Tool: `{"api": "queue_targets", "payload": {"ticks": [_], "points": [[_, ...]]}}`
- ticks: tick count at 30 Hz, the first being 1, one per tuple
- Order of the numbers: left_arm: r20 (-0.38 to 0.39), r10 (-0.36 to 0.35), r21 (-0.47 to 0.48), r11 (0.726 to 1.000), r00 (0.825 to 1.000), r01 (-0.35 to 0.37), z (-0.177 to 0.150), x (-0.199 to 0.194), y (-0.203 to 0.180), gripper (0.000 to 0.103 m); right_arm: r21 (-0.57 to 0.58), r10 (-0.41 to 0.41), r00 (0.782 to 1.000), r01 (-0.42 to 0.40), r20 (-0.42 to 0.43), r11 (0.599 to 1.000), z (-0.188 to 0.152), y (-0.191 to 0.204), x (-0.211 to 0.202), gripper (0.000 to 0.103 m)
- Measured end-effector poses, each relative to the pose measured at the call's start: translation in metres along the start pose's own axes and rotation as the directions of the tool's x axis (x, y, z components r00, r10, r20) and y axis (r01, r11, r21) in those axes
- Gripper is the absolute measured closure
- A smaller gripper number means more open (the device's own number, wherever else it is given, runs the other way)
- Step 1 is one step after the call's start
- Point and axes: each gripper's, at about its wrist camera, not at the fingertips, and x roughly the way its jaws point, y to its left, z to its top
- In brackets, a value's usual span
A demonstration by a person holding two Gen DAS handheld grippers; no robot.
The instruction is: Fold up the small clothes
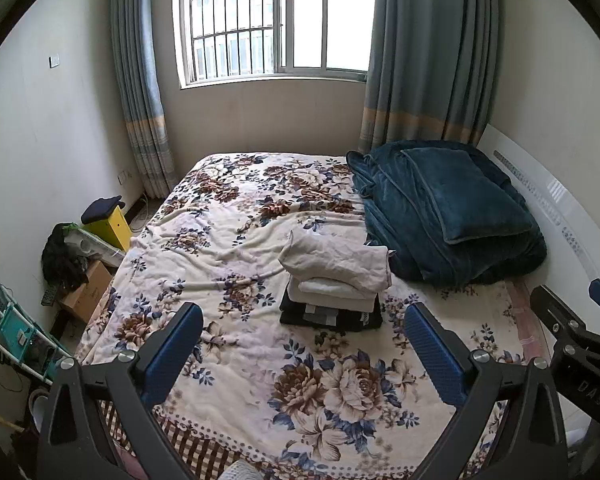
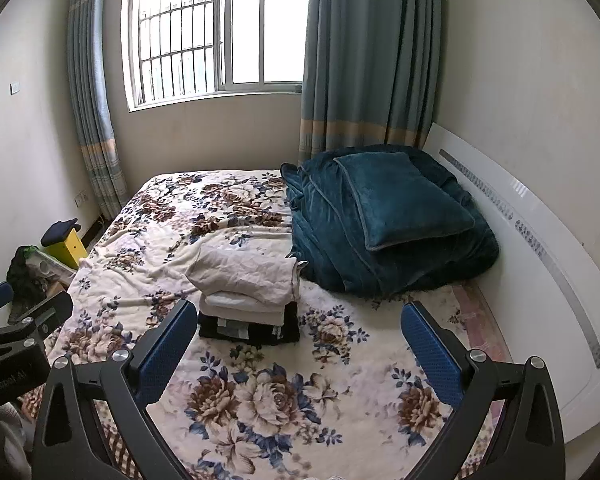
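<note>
A stack of folded clothes (image 1: 334,280) sits on the floral bedspread (image 1: 236,360) in the middle of the bed: a cream garment (image 1: 336,260) on top, white pieces under it, a black garment (image 1: 328,318) at the bottom. The stack also shows in the right wrist view (image 2: 248,292). My left gripper (image 1: 303,320) is open and empty, held above the near part of the bed, short of the stack. My right gripper (image 2: 296,320) is open and empty, beside the left one; the stack lies just beyond its left finger.
A folded teal blanket with a pillow (image 1: 448,208) lies at the bed's far right by a white headboard (image 2: 540,248). Boxes, a yellow stool (image 1: 110,220) and a teal shelf (image 1: 16,332) crowd the floor at the left. Window and curtains are behind.
</note>
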Motion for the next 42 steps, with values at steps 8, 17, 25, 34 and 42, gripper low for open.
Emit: {"api": "queue_targets", "payload": {"ticks": [8,17,25,34,42], "points": [[0.002,0.008,0.003,1.0,1.0,-0.008,0.0,-0.001,-0.001,0.0,0.009,0.003,1.0,-0.003,0.003,1.0,-0.003,-0.002,-0.003,0.0],[0.0,0.011,0.002,1.0,1.0,-0.011,-0.004,-0.004,-0.002,0.0,0.01,0.006,1.0,-0.006,0.001,1.0,-0.004,-0.003,-0.004,0.0],[0.007,0.009,0.008,1.0,1.0,-0.009,-0.003,-0.007,-0.004,0.0,0.012,0.008,1.0,-0.008,0.0,1.0,-0.004,-0.004,-0.006,0.0],[0.013,0.015,0.009,1.0,1.0,-0.015,-0.004,-0.011,-0.008,0.0,0.009,0.015,1.0,-0.015,0.003,1.0,-0.003,-0.005,-0.008,0.0],[0.007,0.018,0.006,1.0,1.0,-0.018,-0.005,-0.013,-0.008,0.0,0.01,0.015,1.0,-0.015,0.002,1.0,-0.004,-0.005,-0.009,0.0]]}}
